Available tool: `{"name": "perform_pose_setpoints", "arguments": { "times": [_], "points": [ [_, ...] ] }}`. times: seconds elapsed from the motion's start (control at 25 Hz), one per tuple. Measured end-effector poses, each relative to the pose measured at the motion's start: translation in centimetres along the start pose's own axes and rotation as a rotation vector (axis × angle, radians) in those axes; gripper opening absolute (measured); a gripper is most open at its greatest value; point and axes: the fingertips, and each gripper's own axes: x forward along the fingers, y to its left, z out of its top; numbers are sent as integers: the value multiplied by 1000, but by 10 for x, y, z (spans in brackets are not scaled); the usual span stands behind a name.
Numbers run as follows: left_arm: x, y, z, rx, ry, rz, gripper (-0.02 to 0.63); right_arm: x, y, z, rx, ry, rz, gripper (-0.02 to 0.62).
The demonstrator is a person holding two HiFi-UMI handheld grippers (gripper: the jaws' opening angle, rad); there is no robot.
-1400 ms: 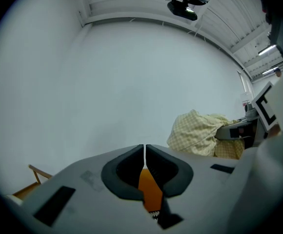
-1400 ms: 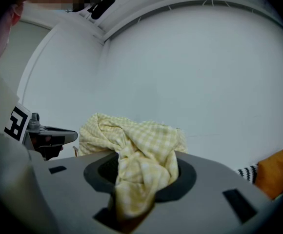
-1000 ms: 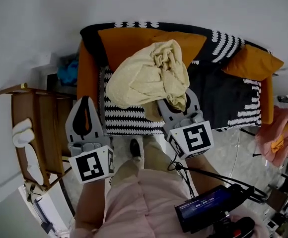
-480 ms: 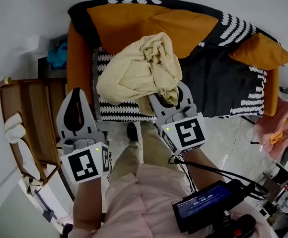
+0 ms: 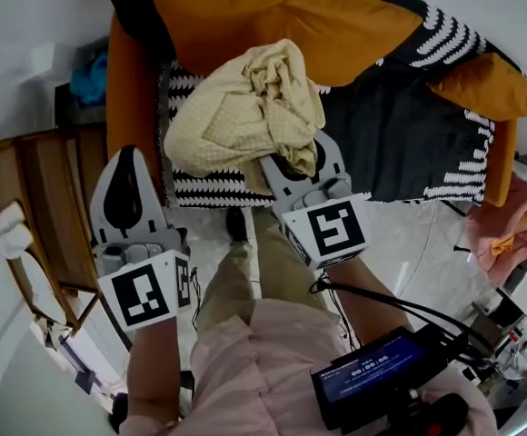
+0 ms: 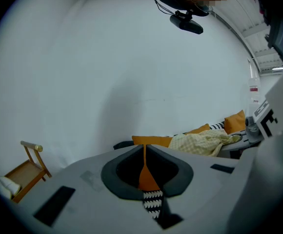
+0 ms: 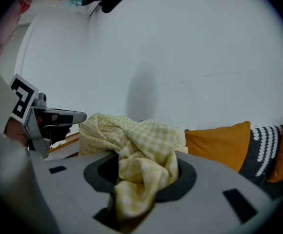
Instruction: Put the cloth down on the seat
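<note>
Nearest to the camera, the left gripper (image 5: 127,155) hangs at the person's side over the floor. Its jaws are together with nothing between them, so I think it is only kept out of the way. The right gripper (image 5: 298,166) is held further forward and higher, and its jaws are clamped on a fold of the yellow checked cloth (image 5: 245,116). The rest of the cloth bunches up above the jaws and falls to the left. The cloth is in the air over the front edge of the seat (image 5: 391,143), not yet resting on its black and white cover, probably so it can be lowered there. Behind it an orange cushion (image 5: 273,21) leans at the back.
</note>
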Motion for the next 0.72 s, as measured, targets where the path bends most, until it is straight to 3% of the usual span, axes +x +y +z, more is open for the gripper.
{"name": "perform_pose_setpoints", "arguments": {
  "times": [0.72],
  "points": [
    [36, -4, -46, -30, 60, 11, 23, 46, -9, -82, 40, 153, 30, 166]
  ]
}}
